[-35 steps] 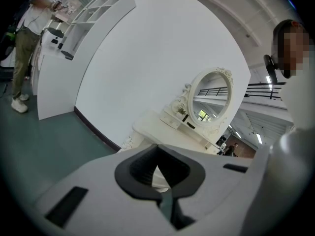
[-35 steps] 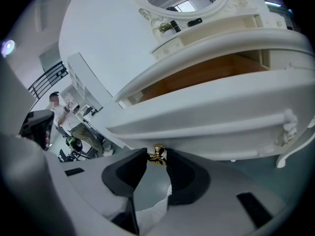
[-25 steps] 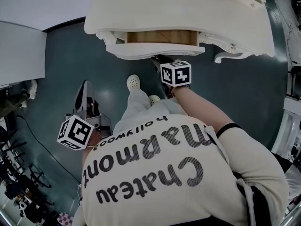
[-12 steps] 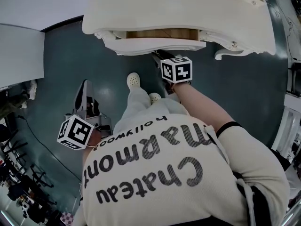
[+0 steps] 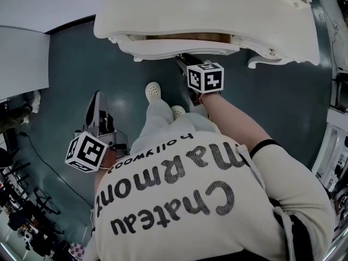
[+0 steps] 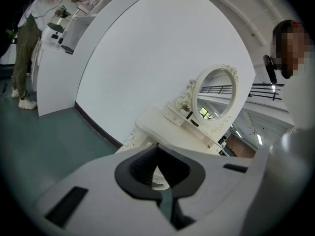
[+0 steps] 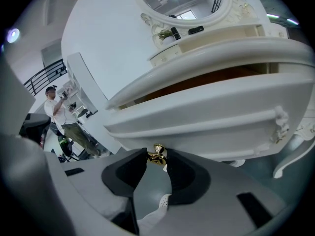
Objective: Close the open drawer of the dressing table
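Observation:
The cream dressing table point(image 5: 206, 10) fills the top of the head view. Its drawer point(image 5: 179, 47) stands slightly out, with a thin strip of wooden inside point(image 7: 206, 80) showing above the drawer front point(image 7: 211, 127). My right gripper point(image 7: 156, 154) points at the drawer front, shut on the small gold drawer knob point(image 7: 158, 157) that sits between its black pads. In the head view this right gripper point(image 5: 184, 63) reaches under the drawer's edge. My left gripper point(image 5: 98, 97) hangs low at the left over the floor, away from the table. The left gripper point(image 6: 157, 147) is shut, its tips meeting on nothing.
A curled table leg point(image 5: 261, 61) stands right of the drawer. My white shoes point(image 5: 154, 94) are on the dark green floor below it. A white counter point(image 5: 22, 58) lies at the left, stands and cables point(image 5: 27, 222) at the lower left. Another person point(image 7: 64, 117) stands at distant shelving.
The drawer has slid in toward the table, and the wooden strip has narrowed. My right gripper has moved up the view with it. The left gripper has stayed put.

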A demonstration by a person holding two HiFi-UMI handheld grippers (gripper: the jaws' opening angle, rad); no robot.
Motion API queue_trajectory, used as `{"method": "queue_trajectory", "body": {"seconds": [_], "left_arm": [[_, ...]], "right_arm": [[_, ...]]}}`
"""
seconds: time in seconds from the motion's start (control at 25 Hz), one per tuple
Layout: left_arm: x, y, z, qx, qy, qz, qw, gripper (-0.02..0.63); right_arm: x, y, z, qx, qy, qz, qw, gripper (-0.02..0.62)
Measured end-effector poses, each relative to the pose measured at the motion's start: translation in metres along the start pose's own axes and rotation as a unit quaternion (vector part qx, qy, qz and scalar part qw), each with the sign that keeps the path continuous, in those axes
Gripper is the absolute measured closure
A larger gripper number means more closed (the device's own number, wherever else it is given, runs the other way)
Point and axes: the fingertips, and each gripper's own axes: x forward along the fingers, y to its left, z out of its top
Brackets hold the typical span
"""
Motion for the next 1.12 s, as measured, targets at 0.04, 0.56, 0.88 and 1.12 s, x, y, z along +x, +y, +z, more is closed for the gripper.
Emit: {"method": "queue_trajectory", "body": {"seconds": [0.04,0.56,0.88,1.12], "left_arm": [[0.000,0.001,-0.001,-0.002,0.000,0.002,1.0000,0.598],[0.003,0.008,-0.003,-0.009,0.003,0.007,0.9999,0.598],[0.003,0.010,-0.001,-0.008,0.003,0.007,0.9999,0.598],[0.004,0.010,-0.001,-0.007,0.004,0.005,1.0000,0.598]], "right_arm": [[0.001,-0.001,0.000,0.001,0.000,0.000,1.000,0.451],[0.008,-0.009,0.012,0.006,-0.004,-0.013,1.000,0.450],[0.009,-0.010,0.014,0.003,-0.008,-0.016,1.000,0.449],[0.010,-0.014,0.018,0.001,-0.010,-0.020,1.000,0.449]]}}
